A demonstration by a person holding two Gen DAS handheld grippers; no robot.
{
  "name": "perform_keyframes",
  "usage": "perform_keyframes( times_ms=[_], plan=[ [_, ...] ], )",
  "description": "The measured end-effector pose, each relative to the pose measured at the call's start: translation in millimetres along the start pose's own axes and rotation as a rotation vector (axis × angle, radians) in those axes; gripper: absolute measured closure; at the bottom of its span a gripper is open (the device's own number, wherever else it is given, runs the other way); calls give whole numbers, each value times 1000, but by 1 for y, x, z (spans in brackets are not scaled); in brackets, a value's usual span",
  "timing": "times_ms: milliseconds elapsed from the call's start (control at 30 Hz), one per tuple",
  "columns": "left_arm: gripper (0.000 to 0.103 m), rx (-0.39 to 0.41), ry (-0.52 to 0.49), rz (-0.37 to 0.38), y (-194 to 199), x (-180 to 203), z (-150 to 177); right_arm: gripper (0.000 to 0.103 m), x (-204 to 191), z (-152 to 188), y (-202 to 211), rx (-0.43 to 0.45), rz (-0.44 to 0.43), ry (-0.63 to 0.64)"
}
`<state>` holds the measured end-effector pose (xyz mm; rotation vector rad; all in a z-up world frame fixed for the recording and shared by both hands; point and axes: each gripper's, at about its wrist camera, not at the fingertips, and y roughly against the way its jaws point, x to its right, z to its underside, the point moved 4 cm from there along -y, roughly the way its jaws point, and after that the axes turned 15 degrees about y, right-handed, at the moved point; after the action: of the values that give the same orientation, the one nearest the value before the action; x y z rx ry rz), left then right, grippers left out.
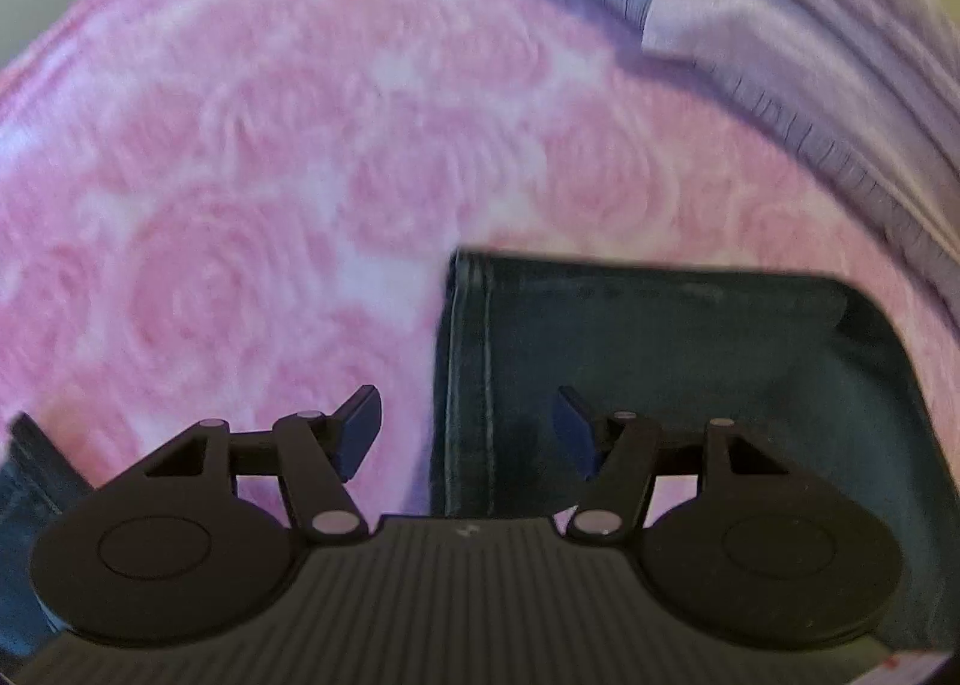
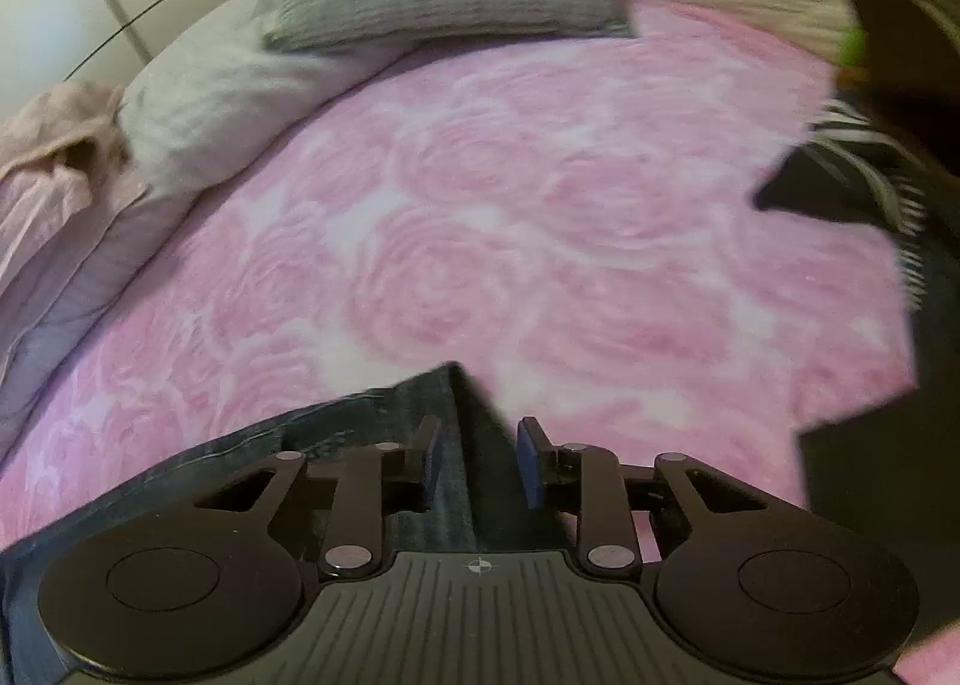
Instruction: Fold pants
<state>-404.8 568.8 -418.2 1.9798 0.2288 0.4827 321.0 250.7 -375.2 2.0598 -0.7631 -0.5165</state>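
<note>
Left wrist view shows the left tongs (image 1: pixel 465 427) standing wide apart and empty above the seamed edge of the dark blue denim pants (image 1: pixel 690 361), which lie folded flat on the pink rose-patterned bed blanket (image 1: pixel 270 175). The right tongs (image 2: pixel 480 460) gape narrowly over a denim corner without pinching it. A fold looks just released; next, I judge, comes regripping an edge for another fold.

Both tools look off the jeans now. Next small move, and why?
Probably lift both clear and check the fold. The left tool stands open above the jeans, gripping nothing. The right tool is parted, with a denim corner showing between its pads, seemingly unpinched. The jeans look like a squared bundle on the pink blanket.
</note>
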Motion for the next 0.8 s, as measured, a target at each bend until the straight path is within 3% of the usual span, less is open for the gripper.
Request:
perform_keyframes(
  times_ms=[200, 233, 267, 333, 400, 500, 567, 633, 667, 733, 800],
  plan=[
    [44, 3, -11, 56, -45, 11, -40, 74, -13, 27, 21, -18, 44, -13],
    [49, -21, -22, 56, -58, 13, -47, 73, -18, 31, 22, -21, 49, -9],
    [72, -59, -37, 51, -69, 15, -51, 73, -24, 37, 23, -26, 57, -5],
    [95, -63, -105, 68, -72, 24, -59, 73, -34, 45, 24, -37, 73, -5],
    [97, -36, -206, 88, -66, 37, -71, 73, -43, 48, 26, -40, 81, -10],
    [97, 110, -291, 99, -55, 63, -116, 73, -52, 46, 32, -16, 87, -16],
    [86, 223, -304, 111, -48, 86, -155, 73, -58, 43, 35, -6, 93, -16],
    [83, 347, -301, 82, -39, 104, -188, 73, -66, 41, 38, 3, 95, -8],
    [70, 381, -297, 72, -35, 107, -198, 73, -69, 41, 39, 6, 96, -1],
    [53, 364, -259, 54, -38, 100, -211, 73, -74, 42, 40, 5, 97, 5],
    [53, 287, -188, 63, -48, 81, -207, 73, -78, 47, 40, -2, 92, -2]
  ],
)
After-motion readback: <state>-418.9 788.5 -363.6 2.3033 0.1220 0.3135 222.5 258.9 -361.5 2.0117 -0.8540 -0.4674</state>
